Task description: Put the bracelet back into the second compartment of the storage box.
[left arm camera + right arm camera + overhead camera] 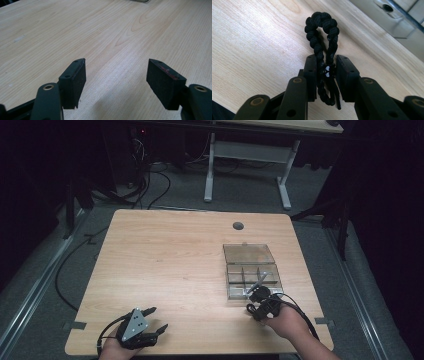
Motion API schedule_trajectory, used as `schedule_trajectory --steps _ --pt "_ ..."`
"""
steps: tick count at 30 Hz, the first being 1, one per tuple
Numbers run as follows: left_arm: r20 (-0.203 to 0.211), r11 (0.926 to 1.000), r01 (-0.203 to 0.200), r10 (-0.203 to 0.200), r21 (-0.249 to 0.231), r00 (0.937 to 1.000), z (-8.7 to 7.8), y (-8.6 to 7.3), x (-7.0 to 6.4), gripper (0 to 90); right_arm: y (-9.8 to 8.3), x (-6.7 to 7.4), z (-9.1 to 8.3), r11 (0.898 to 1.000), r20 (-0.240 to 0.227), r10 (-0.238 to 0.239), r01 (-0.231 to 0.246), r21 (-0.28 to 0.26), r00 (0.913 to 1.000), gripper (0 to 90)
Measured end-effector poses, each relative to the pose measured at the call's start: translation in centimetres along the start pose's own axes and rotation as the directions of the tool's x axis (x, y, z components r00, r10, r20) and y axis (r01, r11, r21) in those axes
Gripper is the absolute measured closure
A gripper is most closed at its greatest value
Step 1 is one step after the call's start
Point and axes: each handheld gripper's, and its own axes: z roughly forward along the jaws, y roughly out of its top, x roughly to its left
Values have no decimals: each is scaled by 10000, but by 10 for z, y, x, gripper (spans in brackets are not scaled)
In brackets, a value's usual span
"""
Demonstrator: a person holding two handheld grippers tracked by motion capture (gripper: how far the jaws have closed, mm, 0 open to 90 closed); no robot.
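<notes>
A black braided cord loop point(322, 20) with a small bead stands up between the jaws of my right gripper point(326, 60), and both pads press on its lower part. In the high view the right gripper point(252, 302) rests on the wooden table point(175, 260) just in front of a clear compartment box point(235, 292). My left gripper point(157, 318) lies near the table's front left edge. Its jaws point(116, 65) stand wide apart over bare wood with nothing between them.
The box's clear lid point(248, 253) lies open behind its compartments, and a corner of the box point(402, 25) shows in the right gripper view. A round cable hole point(238, 225) sits at the back of the table. Beyond it are another desk's white legs point(209, 170) and floor cables.
</notes>
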Motion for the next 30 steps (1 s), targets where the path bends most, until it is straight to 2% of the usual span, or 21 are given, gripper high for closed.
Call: schedule_trajectory --steps 15,25,30 --pt "-53 10000 -38 38 -26 10000 0 0 0 325 -4 -6 -14 9999 -125 -32 31 -121 9999 715" --pt "-55 10000 -70 70 -28 10000 0 0 0 325 -7 -18 -31 9993 -112 164 -167 -319 9998 715" --pt "-51 10000 -63 62 -29 10000 0 0 0 325 -7 -23 -40 9995 4 76 -75 -302 10000 715"
